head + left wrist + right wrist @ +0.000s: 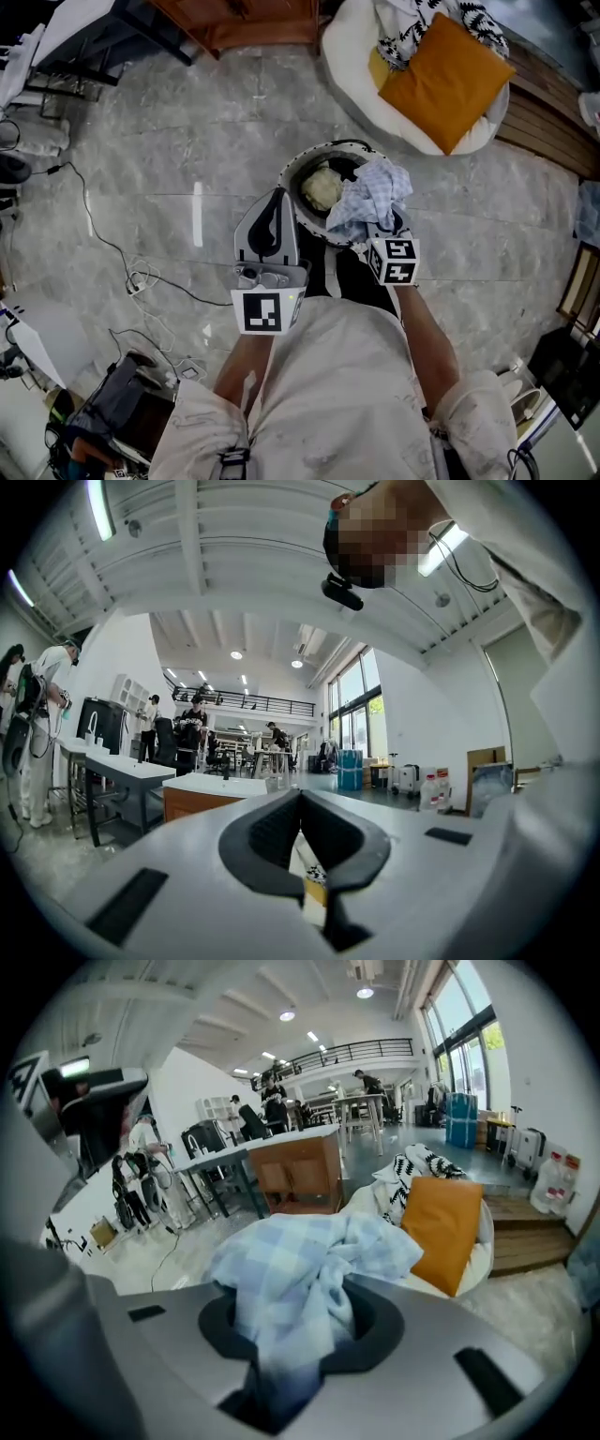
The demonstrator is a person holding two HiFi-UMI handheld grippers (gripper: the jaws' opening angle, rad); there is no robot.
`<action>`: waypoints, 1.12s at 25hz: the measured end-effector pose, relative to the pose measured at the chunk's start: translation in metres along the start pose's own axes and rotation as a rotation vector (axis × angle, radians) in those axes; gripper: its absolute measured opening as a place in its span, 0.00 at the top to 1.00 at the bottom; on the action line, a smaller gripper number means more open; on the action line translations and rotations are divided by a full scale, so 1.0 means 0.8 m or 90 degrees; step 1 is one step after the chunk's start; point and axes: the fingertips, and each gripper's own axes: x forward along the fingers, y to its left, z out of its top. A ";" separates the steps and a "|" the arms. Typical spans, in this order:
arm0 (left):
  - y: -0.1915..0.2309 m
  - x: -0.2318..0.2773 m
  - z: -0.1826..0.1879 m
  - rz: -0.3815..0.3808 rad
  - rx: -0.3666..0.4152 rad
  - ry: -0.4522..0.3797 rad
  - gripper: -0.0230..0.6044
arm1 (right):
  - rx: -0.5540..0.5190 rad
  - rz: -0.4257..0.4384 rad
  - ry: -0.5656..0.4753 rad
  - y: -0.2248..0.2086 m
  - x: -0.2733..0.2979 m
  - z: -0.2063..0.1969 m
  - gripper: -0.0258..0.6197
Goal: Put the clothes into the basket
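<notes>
A pale blue checked garment [373, 192] is pinched in the jaws of the right gripper [386, 236]. It is bunched over the basket [323, 147], draped across the rim at about 3 o'clock, and is not yet released. The basket stands on the marble floor [187, 122] at 12 o'clock from the person. One cream garment [322, 187] is already seen lying inside it.

The jaws of the left gripper [276, 211] are pressed together with nothing between them. This gripper is held just beside the basket, at its 8 o'clock.

The task is judged to be well under way: one piece is in, and a second is over the opening, waiting only to be let go. At 1 o'clock, well apart from the basket, a black-and-white patterned cloth [412, 28] and an orange cushion [445, 80] are seen on a white beanbag seat [347, 56]. Whether that cloth is a garment still to be collected cannot be told.
</notes>
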 end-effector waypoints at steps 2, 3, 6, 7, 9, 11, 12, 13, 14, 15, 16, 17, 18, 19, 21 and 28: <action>0.007 0.004 -0.010 -0.003 -0.004 0.007 0.96 | -0.030 -0.006 0.034 -0.001 0.024 -0.022 0.80; 0.010 0.005 -0.014 -0.004 -0.006 0.010 0.96 | -0.044 -0.009 0.053 -0.003 0.036 -0.033 0.80; 0.019 0.007 -0.026 -0.005 -0.008 0.023 0.96 | -0.093 -0.022 0.117 -0.009 0.066 -0.070 0.80; 0.021 0.008 -0.028 -0.007 -0.007 0.026 0.96 | -0.120 -0.024 0.139 -0.011 0.075 -0.082 0.80; 0.026 0.009 -0.033 -0.007 -0.007 0.030 0.96 | -0.170 -0.026 0.180 -0.013 0.093 -0.104 0.80; 0.030 0.011 -0.035 -0.007 -0.011 0.031 0.96 | -0.205 -0.025 0.215 -0.018 0.110 -0.123 0.80; 0.031 0.011 -0.036 -0.007 -0.011 0.032 0.96 | -0.222 -0.026 0.232 -0.020 0.116 -0.131 0.80; 0.033 0.011 -0.038 -0.007 -0.010 0.036 0.96 | -0.243 -0.027 0.249 -0.020 0.121 -0.140 0.80; 0.034 0.010 -0.039 -0.007 -0.010 0.039 0.96 | -0.267 -0.026 0.265 -0.019 0.125 -0.149 0.80; 0.035 0.008 -0.040 -0.007 -0.010 0.041 0.96 | -0.291 -0.022 0.280 -0.016 0.127 -0.157 0.80; 0.036 0.008 -0.041 -0.007 -0.010 0.041 0.96 | -0.310 -0.018 0.293 -0.014 0.129 -0.164 0.79; 0.036 0.008 -0.042 -0.007 -0.011 0.041 0.96 | -0.320 -0.015 0.304 -0.013 0.131 -0.169 0.80; 0.036 0.009 -0.044 -0.007 -0.011 0.042 0.96 | -0.322 -0.016 0.313 -0.015 0.134 -0.173 0.79; 0.036 0.009 -0.046 -0.007 -0.011 0.044 0.96 | -0.317 -0.021 0.320 -0.017 0.135 -0.175 0.79; 0.037 0.010 -0.048 -0.007 -0.009 0.050 0.96 | -0.299 -0.036 0.327 -0.022 0.138 -0.177 0.79; 0.029 0.009 -0.045 -0.015 -0.003 0.052 0.96 | -0.263 -0.077 0.357 -0.048 0.138 -0.189 0.55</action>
